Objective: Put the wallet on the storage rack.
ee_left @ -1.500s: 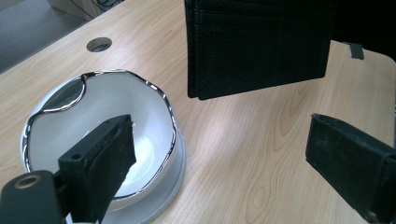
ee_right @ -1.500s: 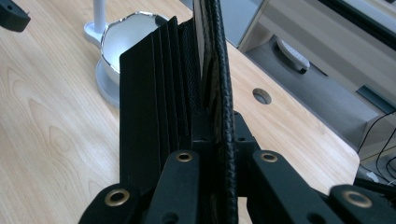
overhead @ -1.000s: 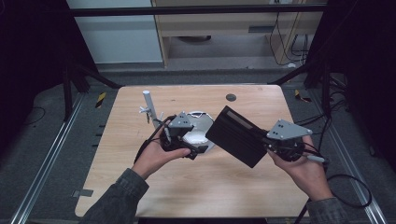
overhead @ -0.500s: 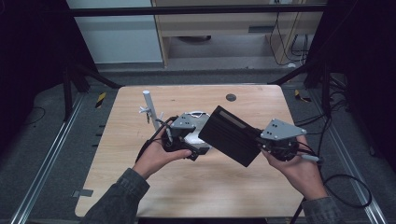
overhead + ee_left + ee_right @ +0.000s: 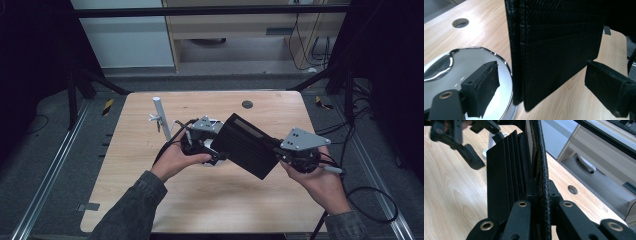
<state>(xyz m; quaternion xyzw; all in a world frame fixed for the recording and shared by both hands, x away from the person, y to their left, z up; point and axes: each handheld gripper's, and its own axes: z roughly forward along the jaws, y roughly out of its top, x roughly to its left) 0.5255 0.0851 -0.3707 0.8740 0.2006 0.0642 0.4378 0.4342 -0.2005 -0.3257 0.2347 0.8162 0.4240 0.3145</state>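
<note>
Two grippers met over the middle of the counter [image 5: 150, 200]. We saw the right gripper [image 5: 280, 150] squeezed tight on one flap of a black wallet [image 5: 247, 145], holding it up above the wood. Our left gripper [image 5: 220, 155] had its jaws spread wide, one on each side of the wallet's other flap, not pressing it. Just under it on the left sat a shiny round dish [image 5: 469, 65]. Farther left stood a small white post [image 5: 158, 112].

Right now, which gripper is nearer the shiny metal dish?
Left. The left gripper hangs right over the metal dish, jaws open; the right gripper sits across the black wallet, clamped on it.
</note>
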